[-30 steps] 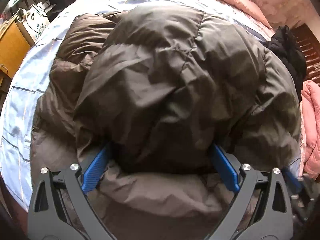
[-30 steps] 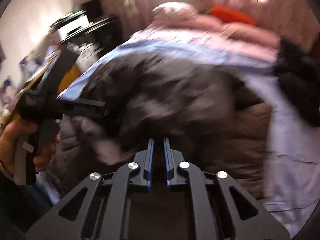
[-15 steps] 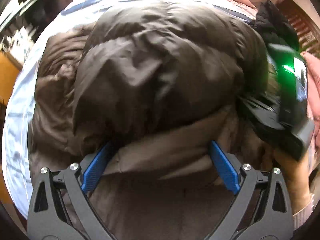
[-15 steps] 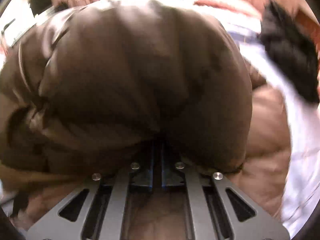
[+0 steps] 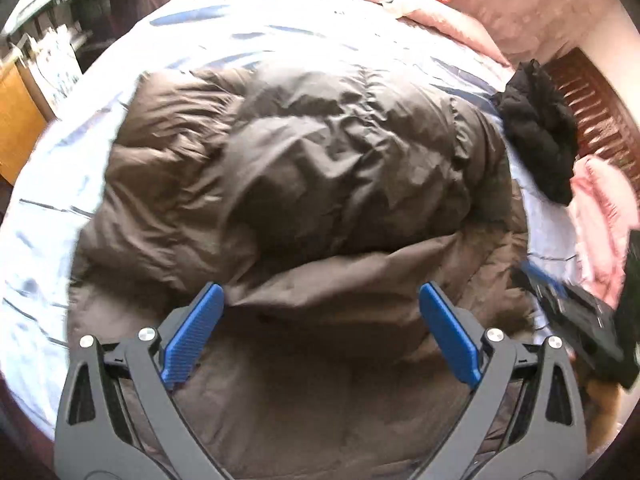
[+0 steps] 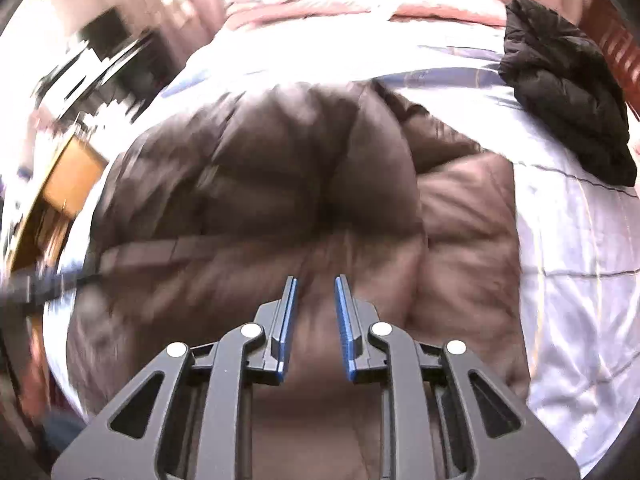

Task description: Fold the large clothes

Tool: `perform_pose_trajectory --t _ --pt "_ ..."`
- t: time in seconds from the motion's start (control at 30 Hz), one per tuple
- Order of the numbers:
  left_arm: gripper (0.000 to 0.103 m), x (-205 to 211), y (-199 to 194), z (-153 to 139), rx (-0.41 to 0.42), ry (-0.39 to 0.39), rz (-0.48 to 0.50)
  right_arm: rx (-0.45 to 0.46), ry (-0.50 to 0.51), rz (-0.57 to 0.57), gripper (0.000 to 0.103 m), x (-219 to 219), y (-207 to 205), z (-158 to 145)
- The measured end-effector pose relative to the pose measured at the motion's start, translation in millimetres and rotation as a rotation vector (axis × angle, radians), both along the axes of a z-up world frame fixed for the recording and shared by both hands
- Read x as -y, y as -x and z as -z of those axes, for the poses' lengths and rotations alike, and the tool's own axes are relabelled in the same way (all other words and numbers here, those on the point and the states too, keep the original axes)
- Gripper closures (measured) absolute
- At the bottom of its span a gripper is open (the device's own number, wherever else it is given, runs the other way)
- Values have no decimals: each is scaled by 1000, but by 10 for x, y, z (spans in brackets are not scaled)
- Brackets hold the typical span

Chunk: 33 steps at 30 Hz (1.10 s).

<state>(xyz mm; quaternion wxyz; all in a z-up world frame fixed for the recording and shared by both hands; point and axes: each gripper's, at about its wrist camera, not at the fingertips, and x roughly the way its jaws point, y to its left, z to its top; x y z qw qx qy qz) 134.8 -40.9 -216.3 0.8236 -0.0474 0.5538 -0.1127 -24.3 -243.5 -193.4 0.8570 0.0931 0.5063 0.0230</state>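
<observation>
the bed (image 5: 60, 208), under a pale blue-striped cover, fills both views, and the brown puffer jacket (image 5: 320, 168) lies across its middle, straight ahead of both tools and running under them at the near edge. its long axis seems to run from near to far, away from the tools, though the bunching makes that hard to fix. the left gripper (image 5: 320, 336) hangs just above the near part, its blue pads splayed wide on either side of a raised fold, holding nothing. the right gripper (image 6: 316, 312) sits off to that tool's right, over the near right of the jacket; its jaws stand a narrow gap apart with no cloth between them. in the left view its black body shows at the far right edge. both are about equally near the hem, so the coming grasp likely turns on each taking its own side of that near edge. the jacket looks thick and air-filled: a darker, shinier upper layer is doubled over a lighter matte layer nearest the tools, with a soft ridge where they meet. a black garment (image 6: 568, 92) lies far right, well apart from the jacket, and a pink one (image 5: 600, 216) just beyond it.
</observation>
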Motion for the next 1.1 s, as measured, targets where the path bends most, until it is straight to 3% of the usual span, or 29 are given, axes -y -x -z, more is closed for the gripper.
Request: perform_pose_trajectory --t 0.03,0.07,0.13,0.23,0.43,0.6,0.73,0.77,0.87,1.03,1.1 --pt "29 26 2 41 -4 -40 11 -15 -13 1 82 30 88 56" --pt "41 47 1 98 -18 -65 17 -22 -18 10 82 44 136 107" --pt "49 132 -75 285 -58 -112 16 -27 -31 34 82 68 48 216" --pt "51 197 -200 570 -131 -133 -9 -30 -69 56 82 58 -128 317" --pt "49 182 -353 1049 -253 -120 -36 -56 84 19 82 -91 -415 654" --pt "47 291 -357 1091 -219 -189 -5 -46 106 29 82 -125 -506 869" --pt "47 277 -329 1028 -197 -185 -9 -69 102 65 81 -170 -399 676" --pt "47 285 -314 991 -188 -185 -12 -57 70 72 76 -208 -301 558" --pt "48 215 -82 650 -99 -228 -9 -11 15 76 42 -178 -14 241" --pt "47 276 158 52 132 -215 19 27 27 142 38 -40 366 -172" --pt "48 295 110 -18 160 -193 13 27 -9 202 38 109 445 -214"
